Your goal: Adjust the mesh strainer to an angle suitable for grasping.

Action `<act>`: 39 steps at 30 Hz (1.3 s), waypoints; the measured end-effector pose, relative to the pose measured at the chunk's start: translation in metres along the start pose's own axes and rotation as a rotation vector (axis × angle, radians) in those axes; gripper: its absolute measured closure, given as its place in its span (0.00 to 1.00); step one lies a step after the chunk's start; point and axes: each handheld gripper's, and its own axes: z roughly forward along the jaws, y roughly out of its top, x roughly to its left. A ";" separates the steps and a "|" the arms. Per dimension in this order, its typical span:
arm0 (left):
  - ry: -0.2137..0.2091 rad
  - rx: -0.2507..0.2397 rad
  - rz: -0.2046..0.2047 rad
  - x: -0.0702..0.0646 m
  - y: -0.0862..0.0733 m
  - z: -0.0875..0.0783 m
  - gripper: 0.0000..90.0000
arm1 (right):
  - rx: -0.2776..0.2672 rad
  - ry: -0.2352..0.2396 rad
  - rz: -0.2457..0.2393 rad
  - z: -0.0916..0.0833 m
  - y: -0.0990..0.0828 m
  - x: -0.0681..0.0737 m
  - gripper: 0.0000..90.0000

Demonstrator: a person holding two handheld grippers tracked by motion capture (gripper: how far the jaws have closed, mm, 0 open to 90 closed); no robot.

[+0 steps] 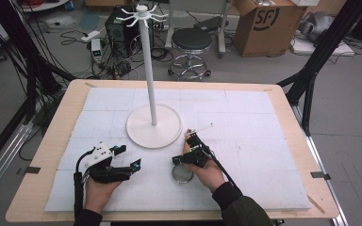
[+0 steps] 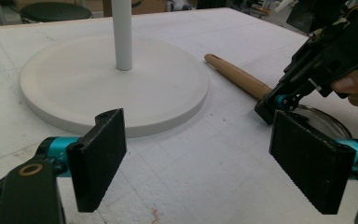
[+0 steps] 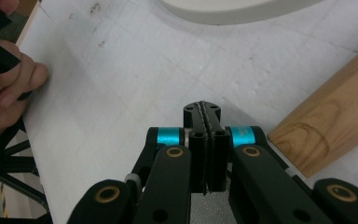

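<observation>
White foam-topped table [image 1: 245, 141], white stand [image 1: 153, 125] at centre. Left gripper [image 2: 200, 158] jaws spread, nothing between. Right gripper [image 3: 206, 140] jaws pressed together beside wooden-handled strainer [image 2: 242, 79].

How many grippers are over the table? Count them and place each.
2. The left gripper, jaws open, is at front left; the right gripper, jaws shut, is just right of it.

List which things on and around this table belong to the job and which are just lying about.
In the job:
- wooden-handled strainer
- right gripper, jaws shut, over the strainer
- left gripper, jaws open, beside it
- white hook stand, probably

Lying about:
- stool
- cardboard box
- computer tower
</observation>
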 end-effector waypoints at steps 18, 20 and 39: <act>0.002 0.006 -0.002 0.000 0.000 0.001 0.21 | -0.022 -0.028 0.046 -0.028 -0.016 -0.022 1.00; 0.001 0.005 -0.002 0.000 0.000 0.001 0.22 | -0.024 -0.028 0.053 -0.032 -0.018 -0.024 1.00; 0.002 0.005 -0.011 0.000 -0.001 0.001 0.22 | -0.052 -0.020 0.091 -0.054 -0.037 -0.038 1.00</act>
